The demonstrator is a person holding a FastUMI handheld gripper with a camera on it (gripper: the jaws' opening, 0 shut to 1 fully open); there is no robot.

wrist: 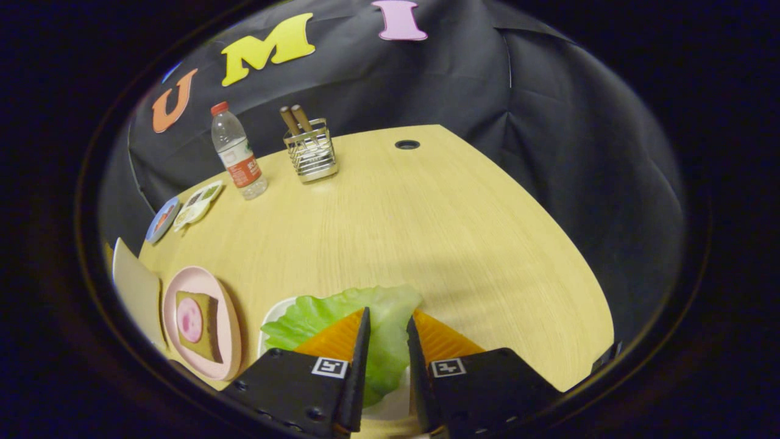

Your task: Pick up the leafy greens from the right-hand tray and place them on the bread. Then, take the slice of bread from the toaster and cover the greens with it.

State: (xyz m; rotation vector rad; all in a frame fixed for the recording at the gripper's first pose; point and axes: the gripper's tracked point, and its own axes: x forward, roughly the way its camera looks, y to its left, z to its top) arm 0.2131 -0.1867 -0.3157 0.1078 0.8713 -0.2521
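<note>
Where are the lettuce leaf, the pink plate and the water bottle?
lettuce leaf (pixel 341 311), gripper view, upper lobe ahead of the claw's fingers.
pink plate (pixel 230 329), gripper view, bare right rim.
water bottle (pixel 234 146), gripper view, clear body above label.

The desk (pixel 426 225) looks like pale wood laminate with a fine straight grain, smooth and faintly sheened. Near its far edge a clear plastic bottle (pixel 237 152) with a paper-like label stands beside a shiny wire-metal holder (pixel 311 157) of matt wooden sticks (pixel 295 119). At the near left edge a smooth, matt pink plate (pixel 228 341) carries coarse-looking bread (pixel 204 341). The leafy greens (pixel 341 314) look like soft, crinkled, slightly waxy plastic on a glossy white tray (pixel 272 313); the gripper (pixel 387 326) holds its ridged jaws slightly apart around the leaf. The backdrop is creased matt cloth (pixel 548 152).
</note>
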